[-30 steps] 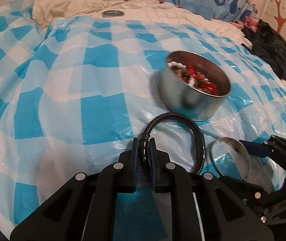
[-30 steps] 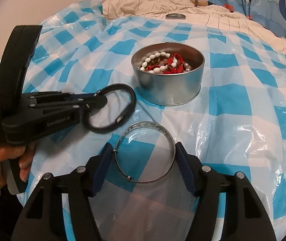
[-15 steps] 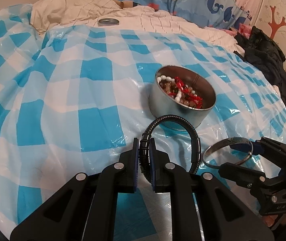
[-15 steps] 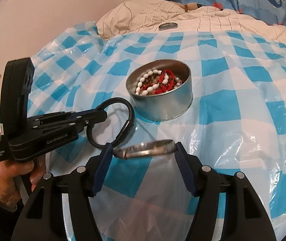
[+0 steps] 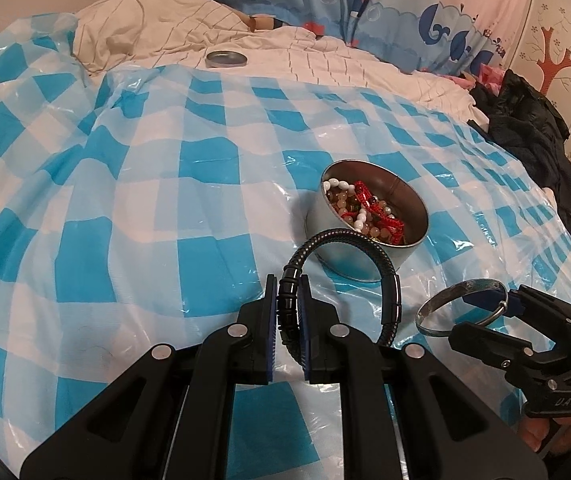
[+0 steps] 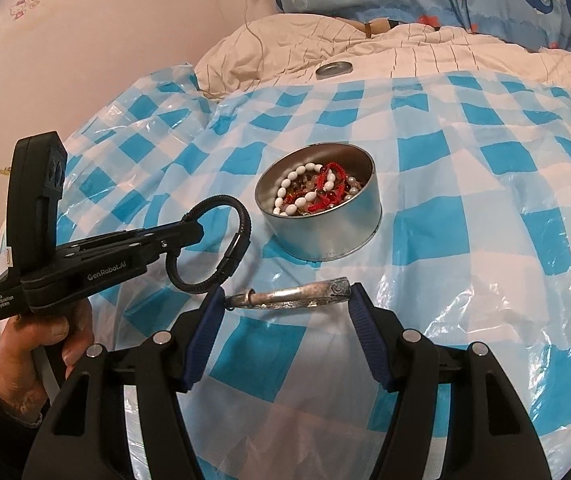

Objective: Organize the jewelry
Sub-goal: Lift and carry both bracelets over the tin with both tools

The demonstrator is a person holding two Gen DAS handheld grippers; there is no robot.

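A round metal tin (image 5: pixel 365 258) (image 6: pixel 325 236) holding white and red bead strings stands on the blue-and-white checked plastic sheet (image 5: pixel 125 208). My left gripper (image 5: pixel 288 288) (image 6: pixel 189 236) is shut on a black cord bracelet (image 5: pixel 389 280) (image 6: pixel 241 232), which hangs in the air just left of and nearer than the tin. My right gripper (image 6: pixel 287 304) (image 5: pixel 485 304) is shut on a silver bangle (image 6: pixel 297 298) (image 5: pixel 441 300), held edge-on across its two pads, in front of the tin.
The tin's lid (image 5: pixel 226 58) (image 6: pixel 334 69) lies on the cream quilt (image 5: pixel 157 28) beyond the sheet. Dark clothing (image 5: pixel 525 128) is piled at the right. A wall (image 6: pixel 85 40) stands at the left. A hand (image 6: pixel 41 344) grips the left tool.
Both grippers have lifted their bracelets off the sheet. The silver bangle has tipped from lying flat to edge-on. The tin now looks farther away.
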